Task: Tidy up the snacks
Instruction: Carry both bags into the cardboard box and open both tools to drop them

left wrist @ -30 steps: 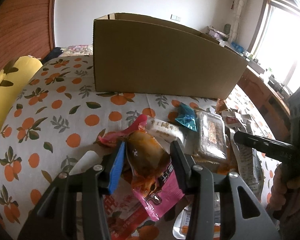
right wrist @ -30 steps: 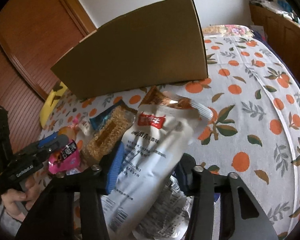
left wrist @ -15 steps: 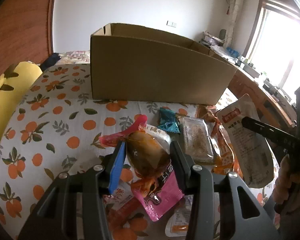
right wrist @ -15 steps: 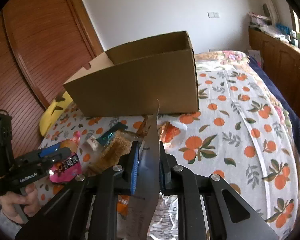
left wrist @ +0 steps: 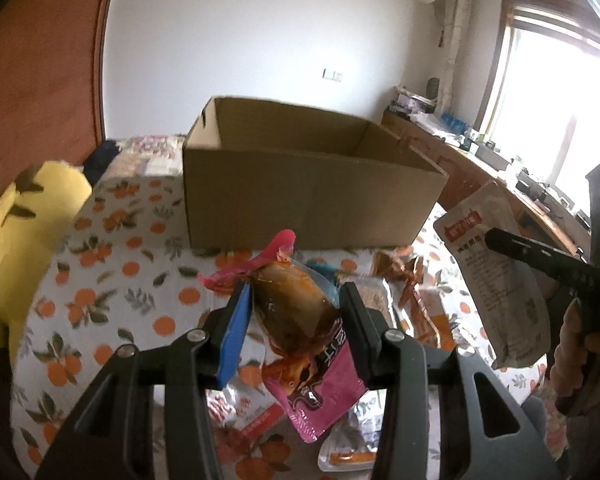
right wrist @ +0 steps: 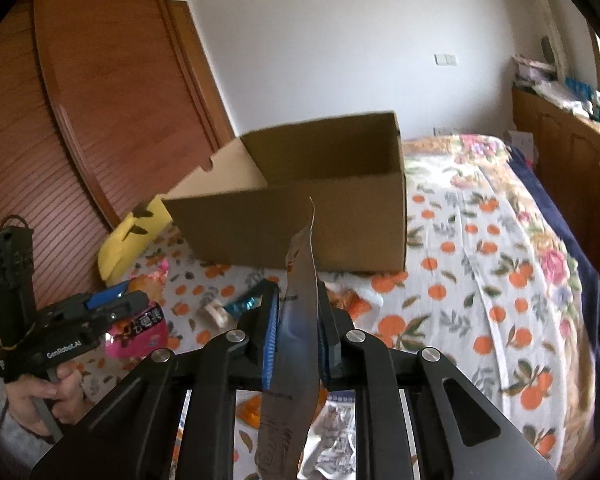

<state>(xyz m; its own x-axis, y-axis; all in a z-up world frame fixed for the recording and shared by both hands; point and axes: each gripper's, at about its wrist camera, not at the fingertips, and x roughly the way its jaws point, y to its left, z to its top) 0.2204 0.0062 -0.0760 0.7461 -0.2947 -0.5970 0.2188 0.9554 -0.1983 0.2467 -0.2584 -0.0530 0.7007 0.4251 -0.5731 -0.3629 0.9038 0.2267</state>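
My left gripper [left wrist: 294, 294] is shut on a pink-edged snack pack with an orange-brown piece inside [left wrist: 296, 308] and holds it above the bed. My right gripper [right wrist: 298, 300] is shut on a flat white pouch [right wrist: 300, 320], seen edge-on; in the left wrist view the pouch [left wrist: 496, 276] hangs at the right. An open cardboard box [left wrist: 308, 192] stands beyond both grippers; it also shows in the right wrist view [right wrist: 300, 204]. More snack packs [left wrist: 404, 300] lie on the orange-print bedspread [left wrist: 112, 292] below.
A yellow plush toy [left wrist: 24, 224] lies at the bed's left side. A wooden wardrobe [right wrist: 100, 92] stands on the left. A wooden counter with clutter [left wrist: 500, 172] runs along the window side. The left gripper with its pink pack shows in the right wrist view [right wrist: 100, 320].
Both grippers have risen with their packs, so the box's open top now shows. The right gripper closed on the white pouch and turned it edge-on.
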